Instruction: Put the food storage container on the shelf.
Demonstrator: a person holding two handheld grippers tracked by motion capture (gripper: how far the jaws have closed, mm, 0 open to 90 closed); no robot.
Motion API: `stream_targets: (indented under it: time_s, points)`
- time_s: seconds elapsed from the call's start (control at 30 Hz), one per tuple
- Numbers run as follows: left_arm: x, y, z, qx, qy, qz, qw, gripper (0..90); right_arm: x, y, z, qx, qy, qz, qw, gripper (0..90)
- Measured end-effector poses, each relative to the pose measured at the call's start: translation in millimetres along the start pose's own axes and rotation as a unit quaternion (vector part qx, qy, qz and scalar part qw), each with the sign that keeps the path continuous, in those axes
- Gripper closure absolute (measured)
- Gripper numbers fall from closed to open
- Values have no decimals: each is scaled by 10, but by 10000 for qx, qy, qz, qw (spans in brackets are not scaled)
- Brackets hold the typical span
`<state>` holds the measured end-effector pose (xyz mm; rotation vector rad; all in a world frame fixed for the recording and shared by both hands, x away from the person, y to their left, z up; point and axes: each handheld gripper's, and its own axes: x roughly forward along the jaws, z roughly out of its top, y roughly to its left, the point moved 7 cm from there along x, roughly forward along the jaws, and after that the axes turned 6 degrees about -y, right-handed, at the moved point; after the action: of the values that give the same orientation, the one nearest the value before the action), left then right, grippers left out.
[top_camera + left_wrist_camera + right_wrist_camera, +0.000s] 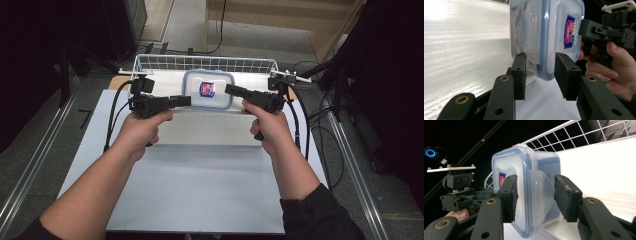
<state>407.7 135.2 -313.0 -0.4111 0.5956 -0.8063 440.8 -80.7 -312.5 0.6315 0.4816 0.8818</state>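
Observation:
A clear plastic box with a blue-rimmed lid and a red-and-blue label [208, 89] lies flat on a pale glossy board [210, 131], in front of a wire basket wall. My left gripper [188, 101] reaches its left side. In the left gripper view the open gripper [540, 59] straddles the box's edge [549, 30] below a clear latch flap [529, 37]. My right gripper [227, 90] reaches the right side. In the right gripper view it [535, 180] stands open around the other latch flap [540, 192] of the box [521, 165], with gaps on both sides.
A white wire basket [205, 63] rises just behind the box. The board rests on a white tabletop [200, 190] where both forearms come in. Black cables [112, 117] trail off each gripper, and metal rails [35, 155] run along the table's sides.

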Motion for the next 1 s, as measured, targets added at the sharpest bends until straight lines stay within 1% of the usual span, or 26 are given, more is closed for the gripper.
stream_targets:
  time_s: [0.13,0.27,0.37,0.4,0.53,0.8,0.87,0.93,0.97,1.0]
  points:
    - [-1,-1,15,15,22,-2,10000,628,17,-10,7,42,-3,-6,10000,552]
    - [23,-21,23,31,21,-23,10000,623,25,-53,31,57,-57,-72,9999,543]
    - [49,-17,32,93,26,31,9999,621,35,-78,42,67,-79,-123,9999,541]
    - [52,-21,45,85,14,41,10000,623,43,-87,43,104,-66,-145,9998,538]
    - [52,-23,58,90,7,46,9999,615,54,-104,40,122,-65,-160,9998,532]
    - [92,-25,74,55,-102,91,9999,603,79,-130,56,85,-104,-243,9996,514]
    - [107,-31,75,80,-129,106,9998,596,86,-139,60,92,-126,-265,9995,502]
    - [111,-30,74,118,-142,129,9997,594,91,-140,62,45,-108,-301,9995,492]
    - [114,-30,73,146,-172,154,9996,593,102,-128,68,-65,-82,-385,9992,481]
    - [114,-30,73,146,-172,154,9996,588,106,-123,70,-83,-71,-417,9991,480]
